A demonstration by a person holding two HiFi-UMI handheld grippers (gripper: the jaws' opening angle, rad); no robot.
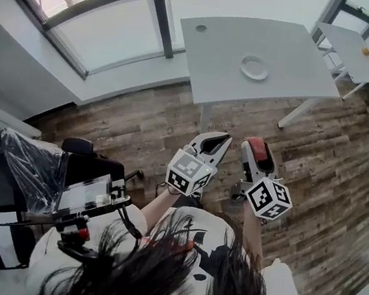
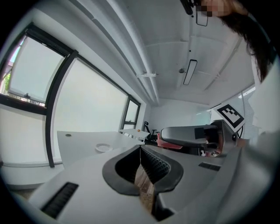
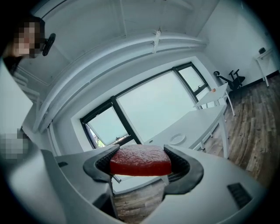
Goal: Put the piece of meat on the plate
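A red slab of meat [image 3: 141,160] sits clamped between the jaws of my right gripper [image 3: 142,168], which is shut on it; in the head view the meat [image 1: 257,146] shows at the tip of that gripper [image 1: 254,151]. My left gripper [image 1: 216,145] is held beside it over the floor, shut with nothing between its jaws [image 2: 141,168]. The small white plate [image 1: 254,67] lies on the grey table [image 1: 220,52] ahead, well beyond both grippers. The plate also shows in the left gripper view [image 2: 103,148] and in the right gripper view [image 3: 177,139].
A second white table [image 1: 356,52] stands at the far right with a small orange object [image 1: 366,50] on it. A black office chair [image 1: 39,186] is at my left. Large windows [image 1: 76,1] run along the left wall. Wood flooring [image 1: 334,167] lies between me and the tables.
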